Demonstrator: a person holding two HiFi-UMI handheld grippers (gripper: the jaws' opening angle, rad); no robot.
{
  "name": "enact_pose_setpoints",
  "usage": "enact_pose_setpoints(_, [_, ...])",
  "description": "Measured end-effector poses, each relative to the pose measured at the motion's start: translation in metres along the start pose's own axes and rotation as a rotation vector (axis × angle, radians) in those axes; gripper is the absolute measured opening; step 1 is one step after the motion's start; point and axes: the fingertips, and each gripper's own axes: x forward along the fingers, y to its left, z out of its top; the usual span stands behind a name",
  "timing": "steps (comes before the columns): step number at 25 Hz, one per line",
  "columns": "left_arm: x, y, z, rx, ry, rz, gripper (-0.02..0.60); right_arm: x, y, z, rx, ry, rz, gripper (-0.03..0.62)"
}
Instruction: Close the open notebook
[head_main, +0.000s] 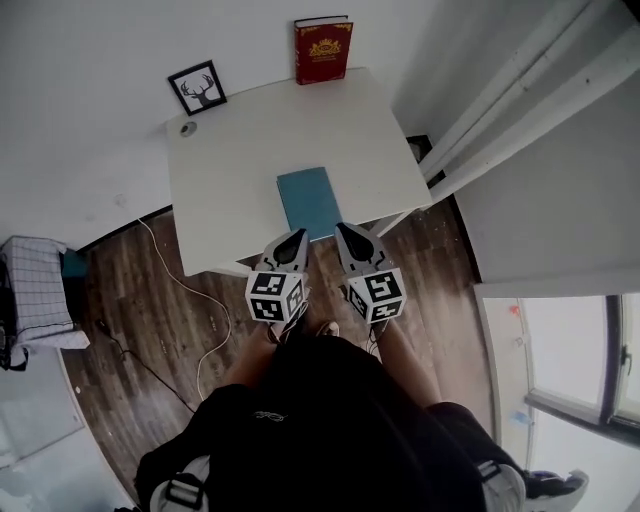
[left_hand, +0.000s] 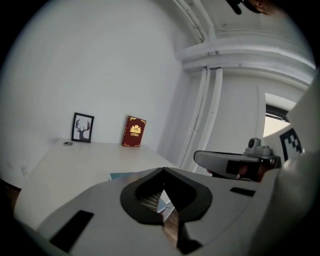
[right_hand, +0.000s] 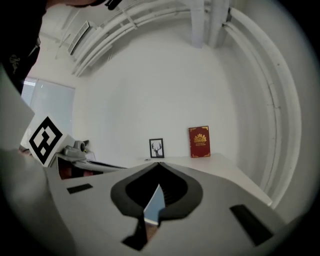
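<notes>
A teal notebook (head_main: 308, 200) lies closed and flat on the white table (head_main: 230, 170), near its front edge. Both grippers hover close to my body, just over that front edge and apart from the notebook. The left gripper (head_main: 297, 236) has its jaws together with nothing between them, and the right gripper (head_main: 343, 230) is shut and empty too. In the left gripper view the left gripper (left_hand: 163, 171) tips meet, and a sliver of the notebook (left_hand: 120, 176) shows beyond them. In the right gripper view the right gripper (right_hand: 159, 165) tips touch, with a bluish strip behind the slit.
A red book (head_main: 322, 50) and a framed deer picture (head_main: 197, 87) stand against the wall at the table's back. A small round thing (head_main: 187, 128) lies near the picture. A white cable (head_main: 190, 290) runs over the wooden floor. A checked cloth (head_main: 35, 290) sits at left, white pipes (head_main: 520, 100) at right.
</notes>
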Motion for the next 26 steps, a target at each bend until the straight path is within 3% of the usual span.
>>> enact_pose_setpoints(6, [-0.005,-0.030,0.024,0.028,-0.062,-0.047,0.002,-0.028,0.005,0.027,-0.123,-0.056,-0.043,0.021])
enact_pose_setpoints(10, [-0.007,-0.046,0.033,0.045,-0.085,-0.076,0.002,-0.039,0.005,0.033,-0.126,-0.077,-0.059,0.021])
enact_pose_setpoints(26, [-0.024,-0.056,0.006,0.091,-0.026,-0.077,0.002,-0.055,0.021,0.022,-0.102,-0.084,-0.052,0.021])
